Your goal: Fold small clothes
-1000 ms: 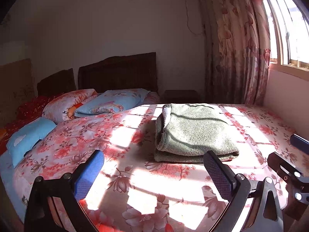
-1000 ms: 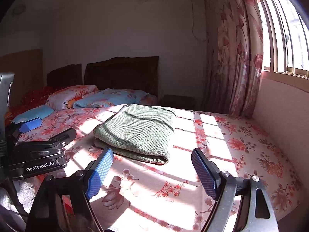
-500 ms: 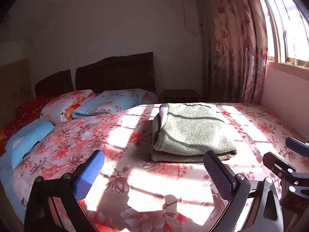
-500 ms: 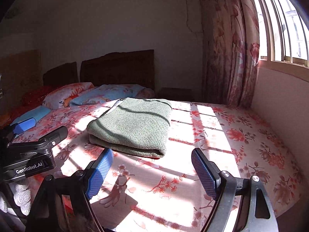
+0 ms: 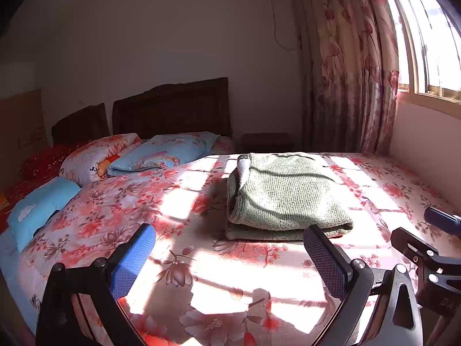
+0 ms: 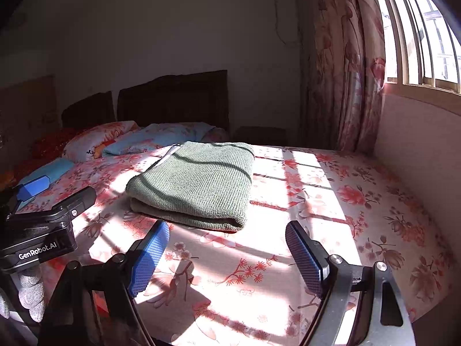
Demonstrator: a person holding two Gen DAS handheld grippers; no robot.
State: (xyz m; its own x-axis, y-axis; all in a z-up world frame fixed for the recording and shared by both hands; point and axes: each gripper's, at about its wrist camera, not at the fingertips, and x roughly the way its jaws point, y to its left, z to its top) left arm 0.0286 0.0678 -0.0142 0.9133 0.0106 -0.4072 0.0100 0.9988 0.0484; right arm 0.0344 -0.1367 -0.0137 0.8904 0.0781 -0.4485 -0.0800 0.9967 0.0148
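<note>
A green knitted garment (image 5: 283,196) lies folded in a neat rectangle on the floral bedspread (image 5: 161,210); it also shows in the right wrist view (image 6: 196,183). My left gripper (image 5: 230,256) is open and empty, held above the bed just short of the garment's near edge. My right gripper (image 6: 227,253) is open and empty, also short of the near edge. Each gripper shows in the other's view: the right one (image 5: 426,248) at the right edge, the left one (image 6: 46,210) at the left edge.
Pillows (image 5: 161,152) and a dark headboard (image 5: 173,106) stand at the far end of the bed. A light blue pillow (image 5: 37,207) lies at the left. A floral curtain (image 5: 351,66), a window (image 5: 426,34) and a low wall (image 6: 417,144) border the right side.
Both grippers have drawn back slightly from the folded garment and stay open. The garment has not moved.
</note>
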